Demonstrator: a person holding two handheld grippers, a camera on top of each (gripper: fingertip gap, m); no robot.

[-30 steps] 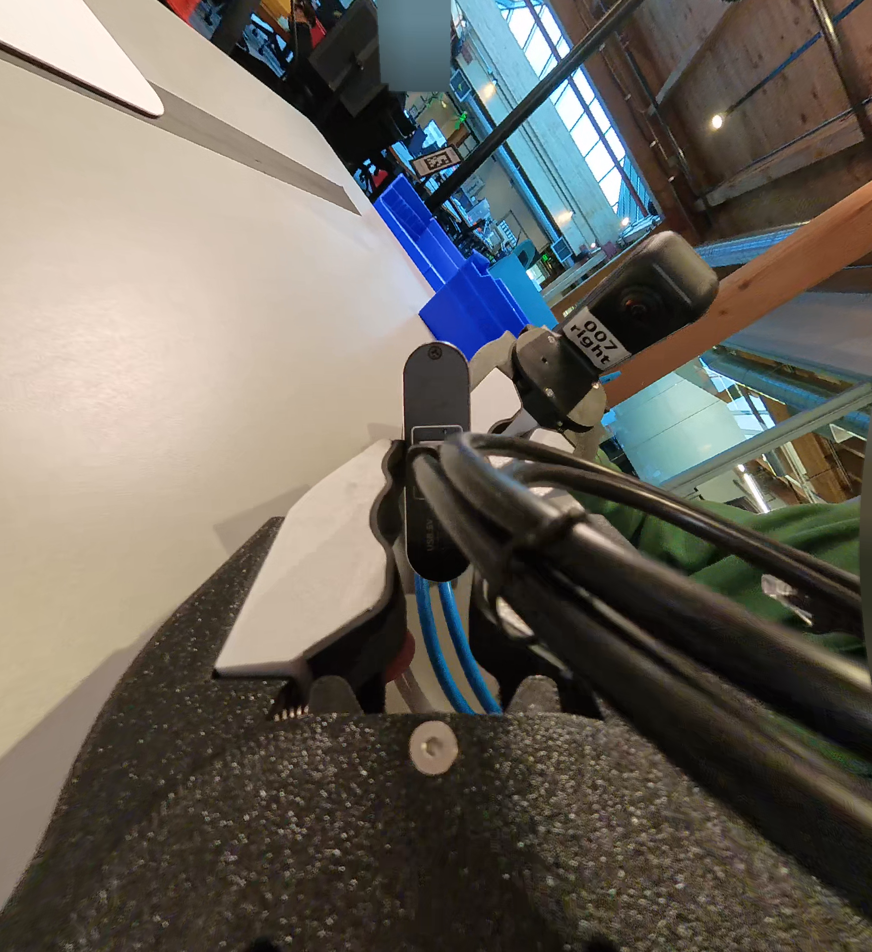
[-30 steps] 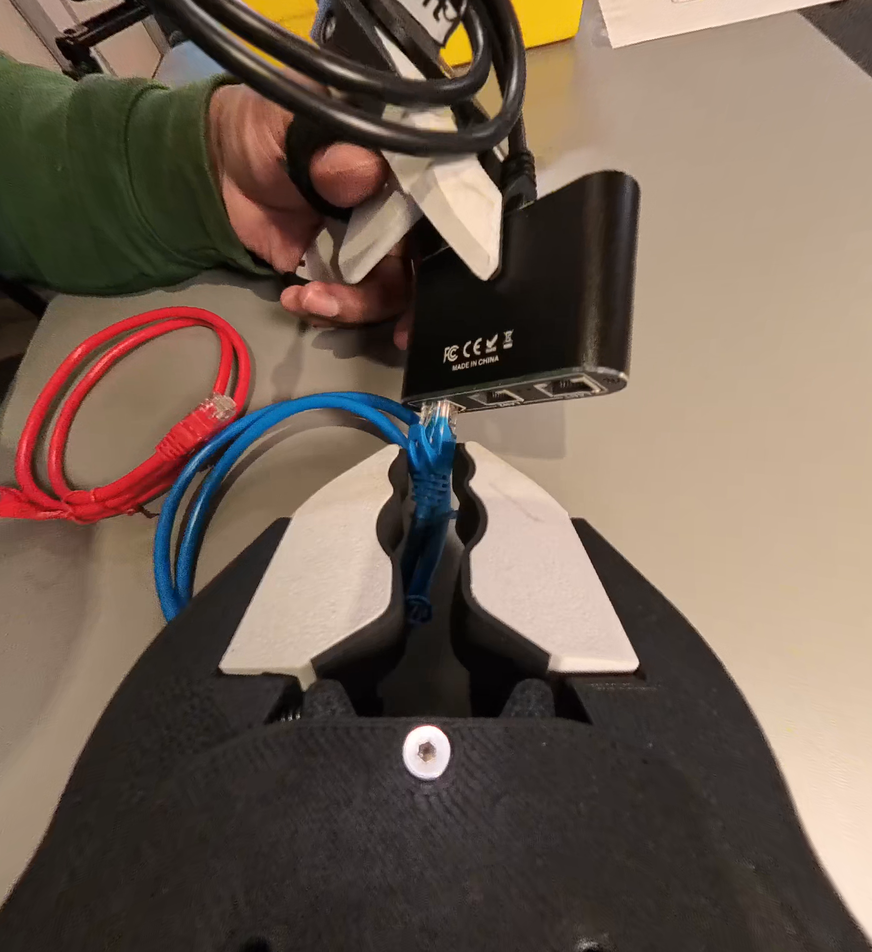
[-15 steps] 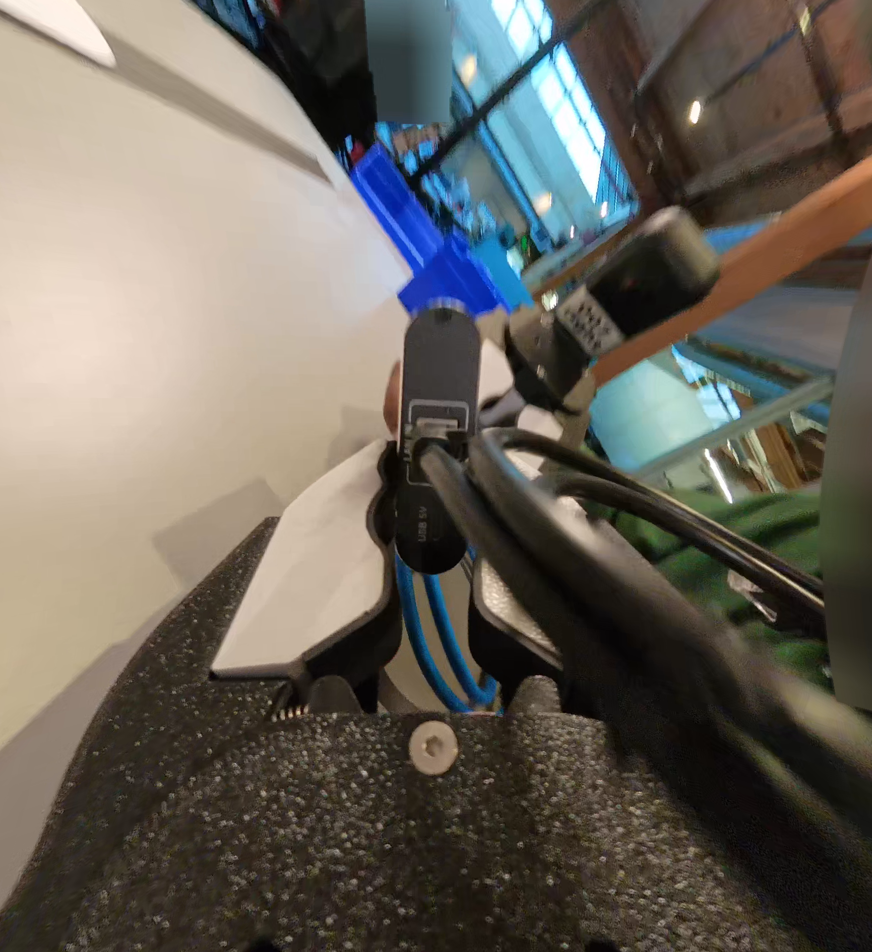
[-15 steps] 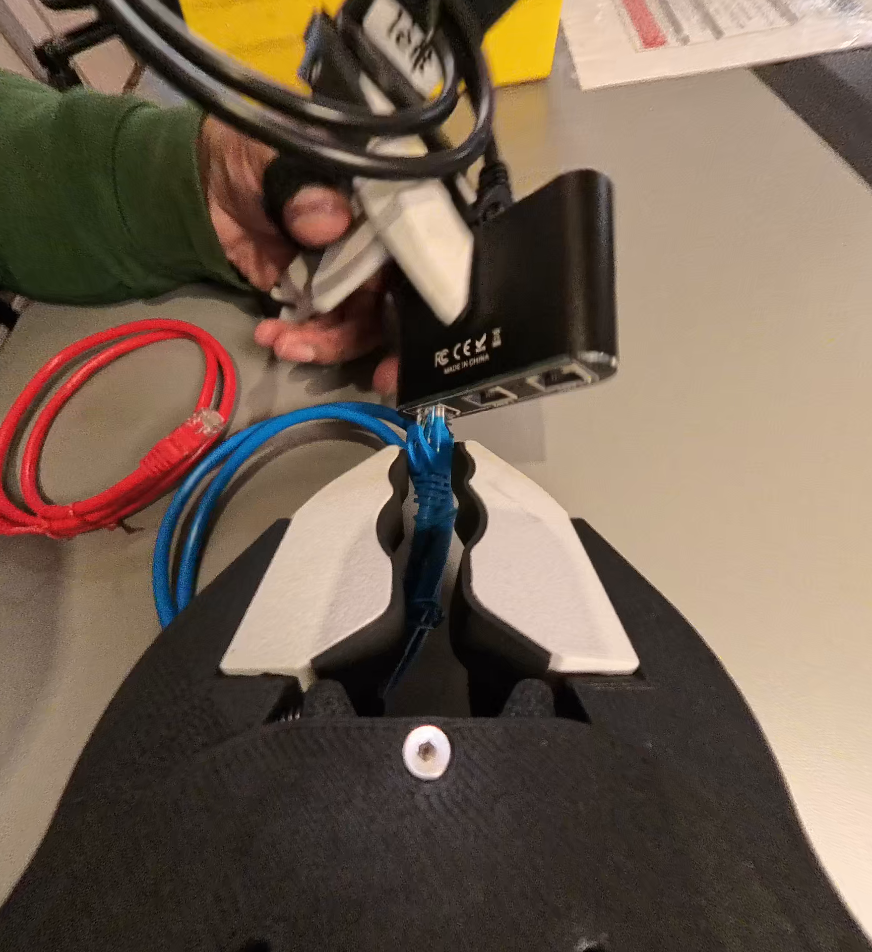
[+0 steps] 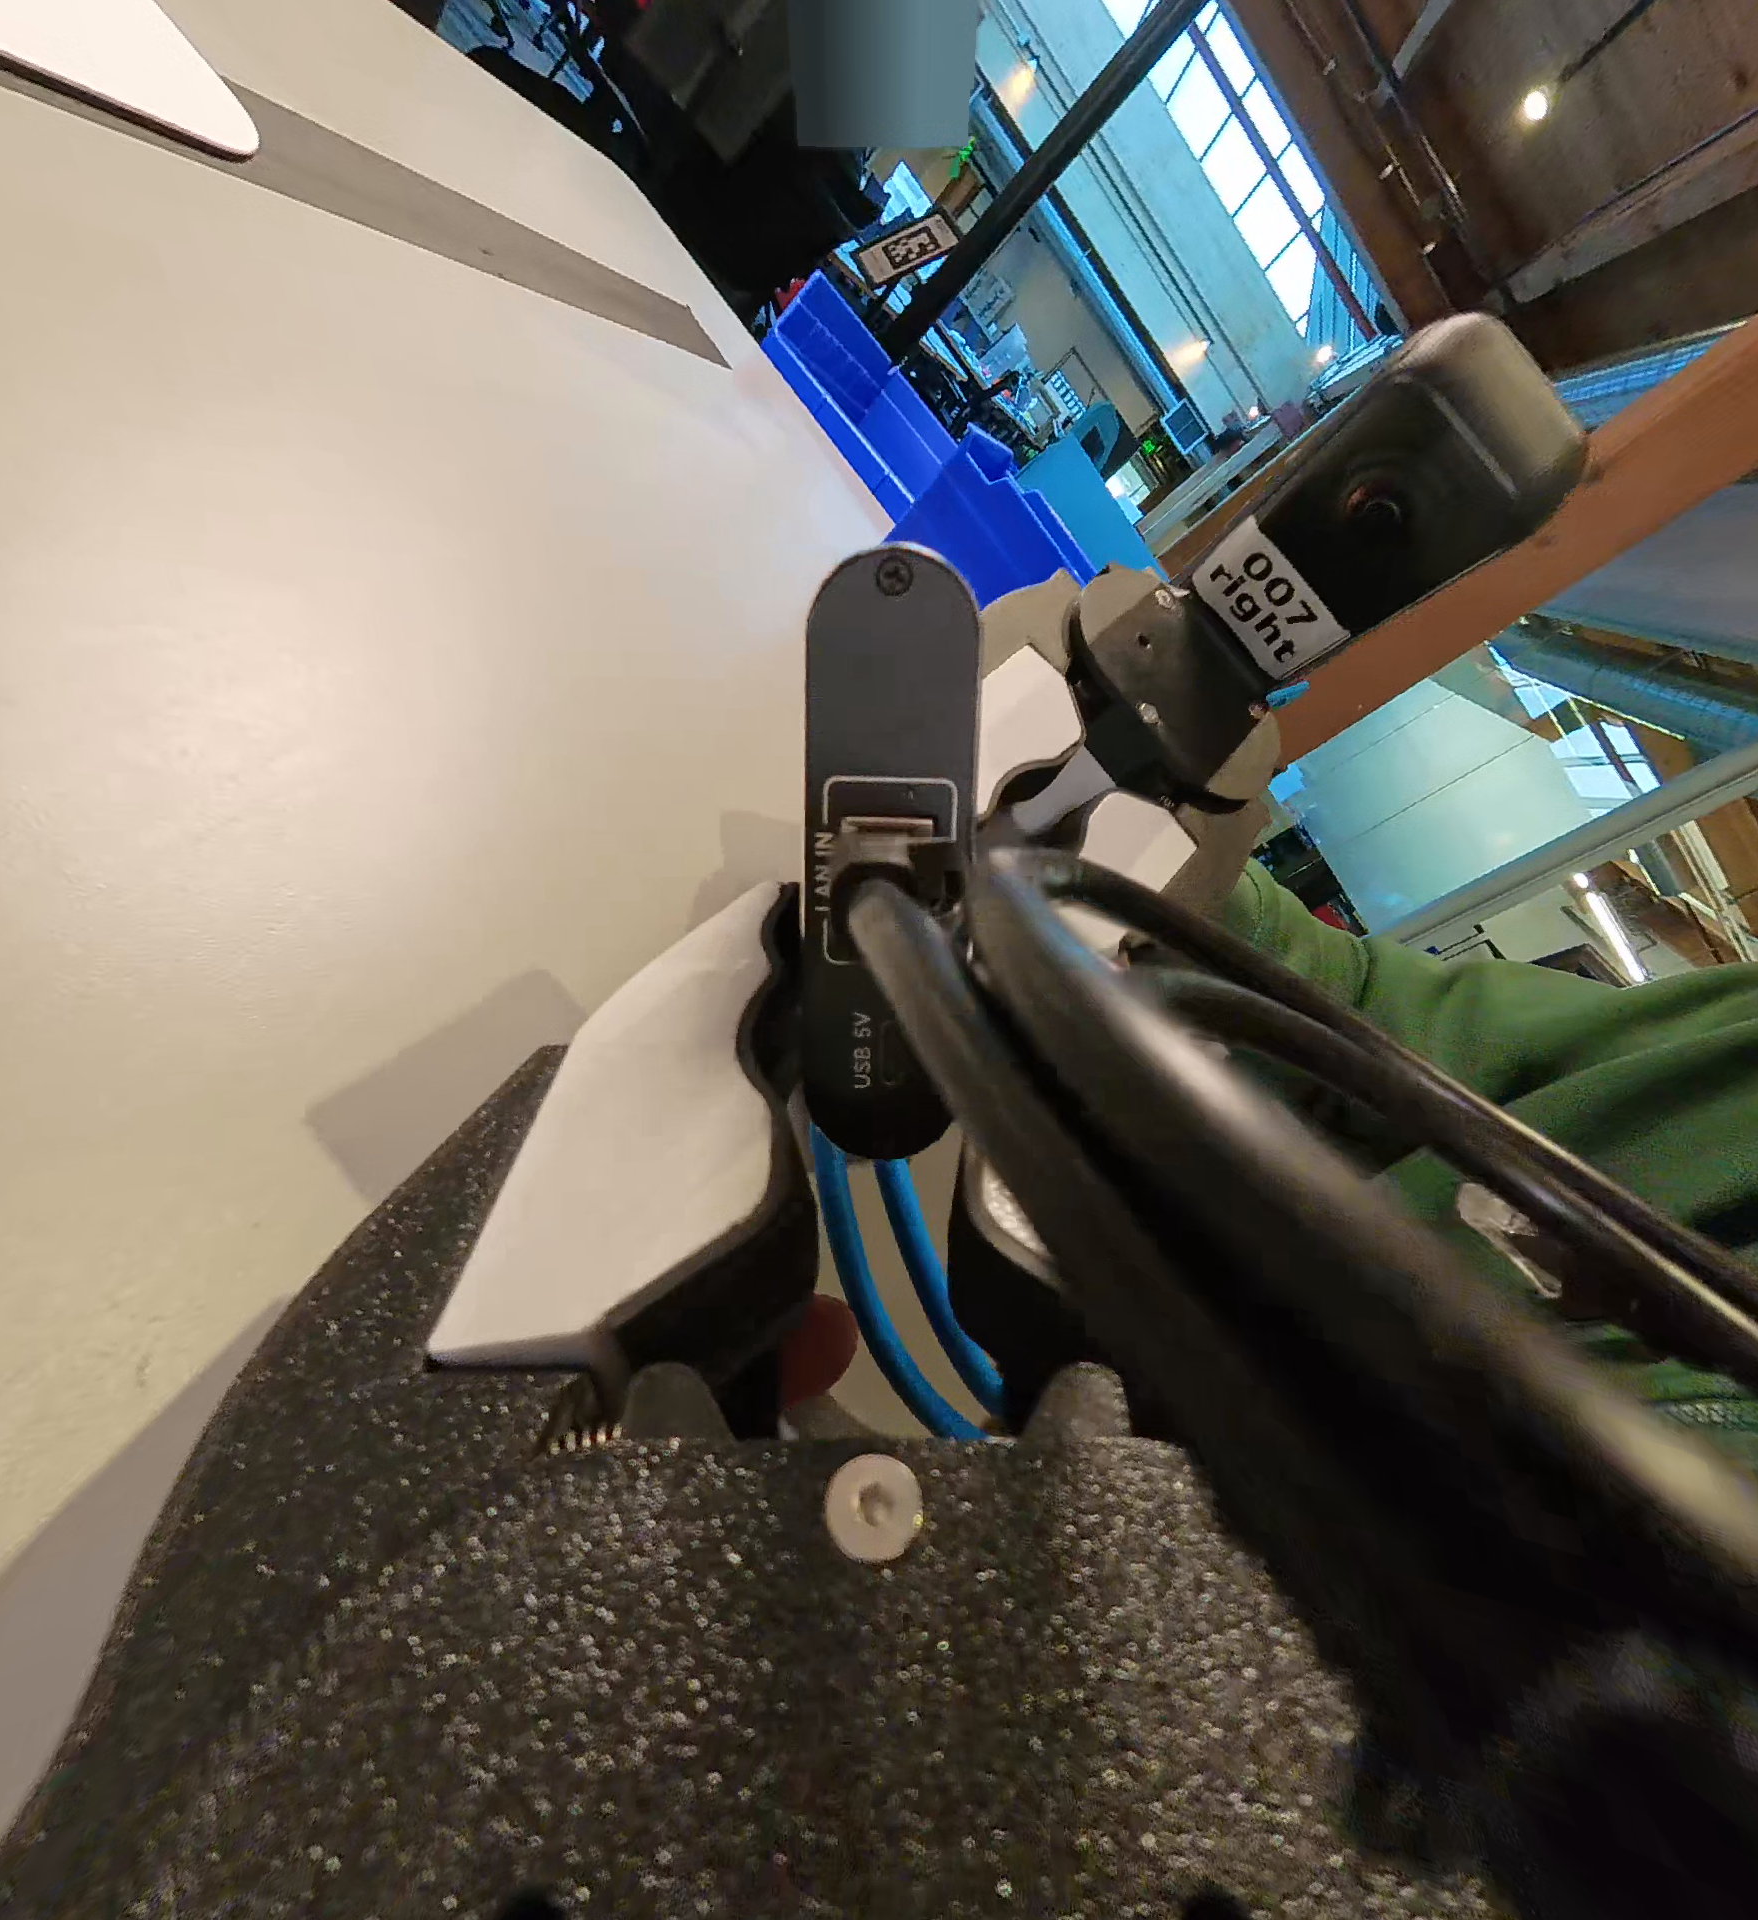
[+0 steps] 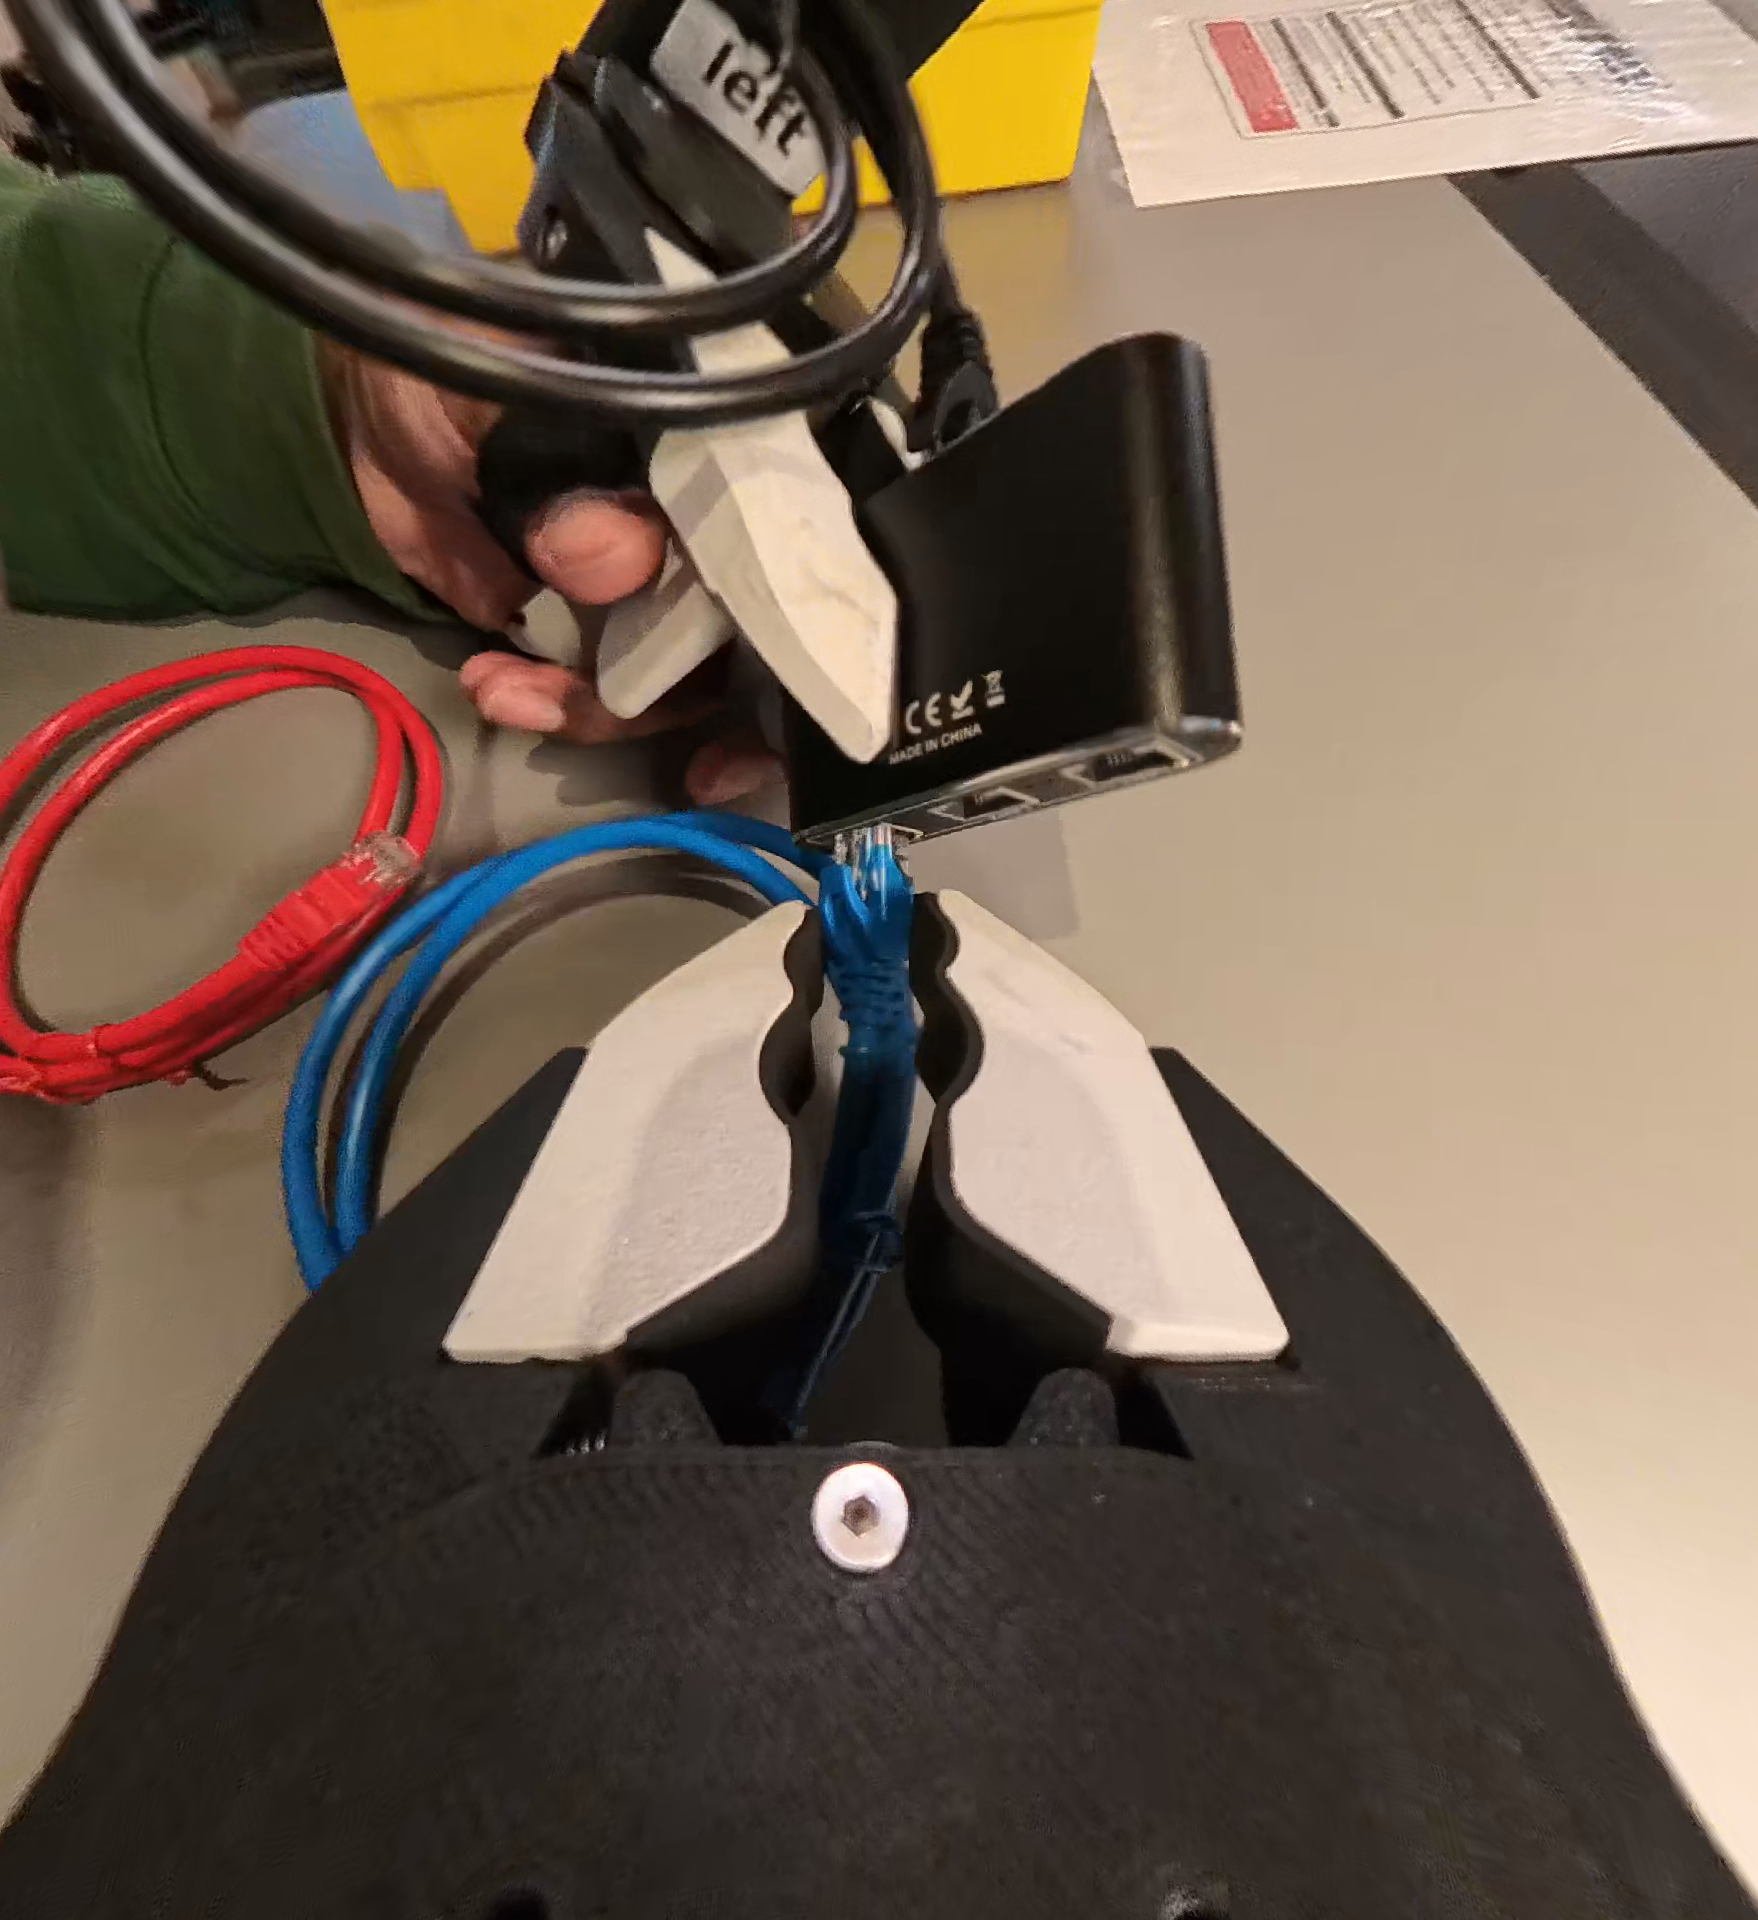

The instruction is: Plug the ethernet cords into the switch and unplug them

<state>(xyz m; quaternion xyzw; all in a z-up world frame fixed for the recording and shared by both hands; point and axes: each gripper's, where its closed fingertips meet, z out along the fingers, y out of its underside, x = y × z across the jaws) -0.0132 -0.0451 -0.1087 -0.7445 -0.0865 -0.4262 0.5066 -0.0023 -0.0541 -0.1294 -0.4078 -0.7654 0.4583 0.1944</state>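
On the far left of the right wrist view we have the red cord (image 6: pixel 179 862) coiled flat on the table (image 6: pixel 1477 935), one plug lying free inside its loop, untouched and well apart from both tools. Next over, the blue cord (image 6: pixel 355 1039) loops along the tabletop and runs up into our right gripper (image 6: pixel 870 940). Its fingers (image 6: pixel 667 1122) are drawn in close around the blue plug (image 6: pixel 870 894), gripping the boot just behind the clear tip.

Now the line that matters: the plug's long axis runs straight ahead along the right gripper's fingers, and its tip sits right at the leftmost port of the switch (image 6: pixel 1051 582). We cannot tell whether it is fully seated or only at the mouth of the port. We judge the coming move is a push or pull straight along that axis.

Up and to the right, the left gripper (image 6: pixel 781 644) clamps the switch by its flat faces, holding it tilted above the table with the port row facing our right gripper. The left wrist view confirms it: left gripper (image 5: pixel 885 997) pinching the switch (image 5: pixel 890 727) edge-on, a black cable (image 5: pixel 1218 1195) plugged into its back end. Two ports to the right sit empty.
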